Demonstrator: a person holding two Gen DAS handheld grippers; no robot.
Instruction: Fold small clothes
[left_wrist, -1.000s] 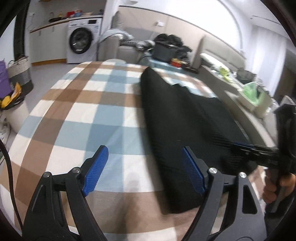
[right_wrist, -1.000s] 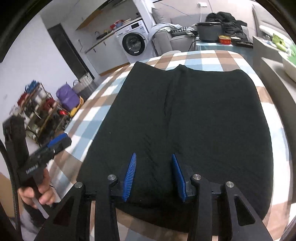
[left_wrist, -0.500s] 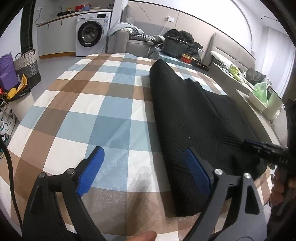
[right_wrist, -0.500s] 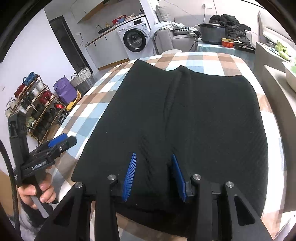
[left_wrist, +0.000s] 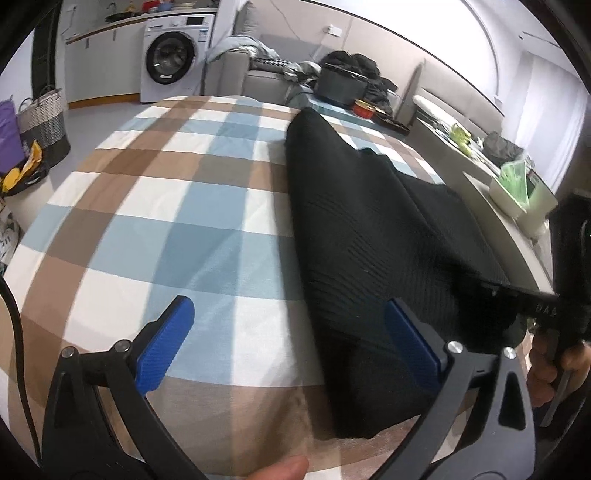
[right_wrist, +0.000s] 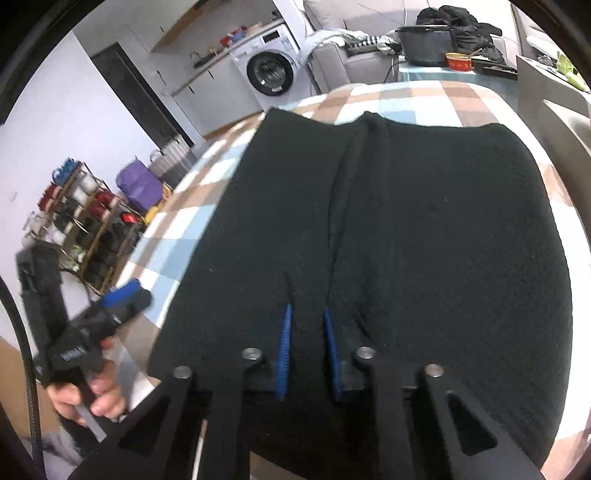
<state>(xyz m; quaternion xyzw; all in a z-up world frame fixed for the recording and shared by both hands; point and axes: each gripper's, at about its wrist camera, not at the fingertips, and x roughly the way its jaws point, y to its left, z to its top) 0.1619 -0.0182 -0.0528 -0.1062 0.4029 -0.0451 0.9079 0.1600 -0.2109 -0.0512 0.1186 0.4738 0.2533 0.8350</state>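
Black shorts (right_wrist: 406, 229), one piece only, lie flat on the checked cloth (left_wrist: 177, 206) of the table; they fill the middle of the right wrist view and run down the right half of the left wrist view. Two grippers are there, each with two blue pads. The left gripper (left_wrist: 291, 343) has its jaws wide apart, holding nothing; one pad is over the bare cloth and the other is over the near left edge of the shorts. The right gripper (right_wrist: 307, 350) has its jaws narrowed on a raised fold of the shorts at the near hem, low in the middle of its frame.

Only the right wrist view shows both legs and the seam between them, also one shelf rack (right_wrist: 81, 218) at the left. Only the left wrist view shows one woven basket (left_wrist: 44, 118) at the left edge. One washing machine (left_wrist: 173, 62) appears in both.

In the left wrist view the right gripper's tips are cut off at the right edge, dark against the fabric. A fingertip at the bottom edge is cut off.
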